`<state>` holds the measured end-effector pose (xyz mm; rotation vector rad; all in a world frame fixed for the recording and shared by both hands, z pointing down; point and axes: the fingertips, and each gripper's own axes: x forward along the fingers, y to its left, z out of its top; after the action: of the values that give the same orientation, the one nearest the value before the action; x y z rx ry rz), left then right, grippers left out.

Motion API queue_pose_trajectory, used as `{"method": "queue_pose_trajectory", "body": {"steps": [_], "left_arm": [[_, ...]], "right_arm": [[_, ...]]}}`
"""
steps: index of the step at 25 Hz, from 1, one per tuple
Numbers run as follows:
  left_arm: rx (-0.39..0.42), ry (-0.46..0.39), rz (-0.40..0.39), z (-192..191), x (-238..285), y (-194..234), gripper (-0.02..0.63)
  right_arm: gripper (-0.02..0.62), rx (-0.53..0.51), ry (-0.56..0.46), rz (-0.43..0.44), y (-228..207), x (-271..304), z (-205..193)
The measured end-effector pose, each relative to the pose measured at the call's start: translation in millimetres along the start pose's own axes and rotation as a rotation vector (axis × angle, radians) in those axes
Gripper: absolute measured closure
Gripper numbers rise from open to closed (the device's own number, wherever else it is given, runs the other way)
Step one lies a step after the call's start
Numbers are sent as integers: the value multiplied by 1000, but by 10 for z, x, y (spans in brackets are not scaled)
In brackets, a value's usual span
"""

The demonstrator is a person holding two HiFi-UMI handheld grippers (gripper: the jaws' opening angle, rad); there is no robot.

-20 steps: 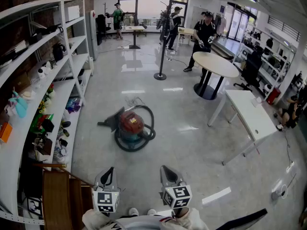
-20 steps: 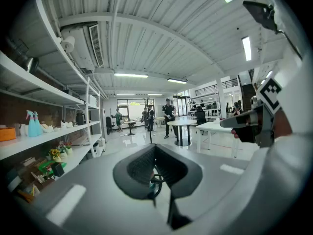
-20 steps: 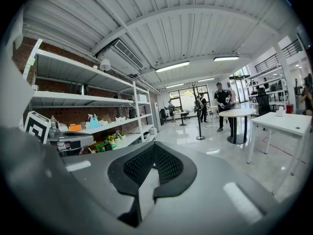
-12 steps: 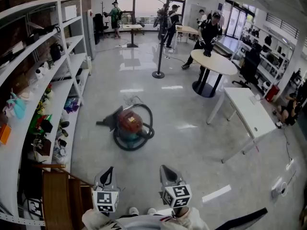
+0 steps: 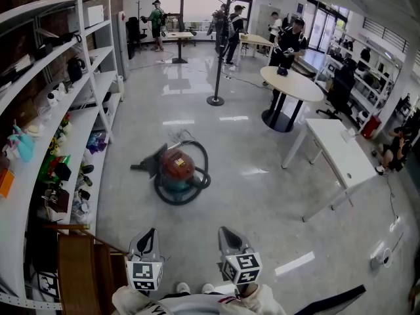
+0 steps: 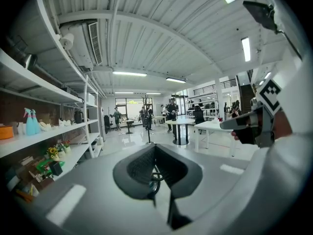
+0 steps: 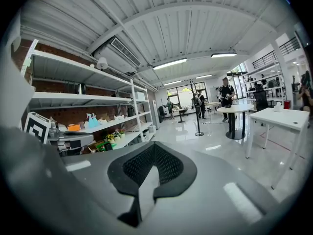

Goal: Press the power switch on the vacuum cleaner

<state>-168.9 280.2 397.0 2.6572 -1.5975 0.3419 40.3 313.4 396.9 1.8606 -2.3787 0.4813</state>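
Observation:
The vacuum cleaner (image 5: 178, 169), a round canister with a red top and teal base, lies on the shiny floor with its black hose (image 5: 197, 186) looped round it. Its switch is too small to make out. Well short of it, at the head view's bottom edge, my left gripper (image 5: 149, 232) and right gripper (image 5: 224, 230) hang side by side, pointing forward. In the left gripper view the left gripper (image 6: 155, 148) has its dark pads meeting at the tips with nothing held. The right gripper (image 7: 155, 146) looks the same in its own view.
White shelving (image 5: 72, 130) full of small items runs along the left. A wooden crate (image 5: 79, 274) sits at the bottom left. A white rectangular table (image 5: 341, 153), a round table (image 5: 292, 84) and a stanchion post (image 5: 215, 100) stand to the right and beyond. Several people (image 5: 289, 41) are at the back.
The head view has drifted slightly, so the vacuum cleaner sits a little higher in the frame. A person at the back has walked up to the round table. Both grippers keep their places.

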Motion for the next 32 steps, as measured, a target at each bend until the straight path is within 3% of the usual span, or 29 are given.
{"method": "queue_pose_trajectory", "body": {"steps": [32], "left_arm": [[-52, -6, 7, -231, -206, 398, 606]], "right_arm": [[595, -45, 19, -40, 384, 70, -80]]}}
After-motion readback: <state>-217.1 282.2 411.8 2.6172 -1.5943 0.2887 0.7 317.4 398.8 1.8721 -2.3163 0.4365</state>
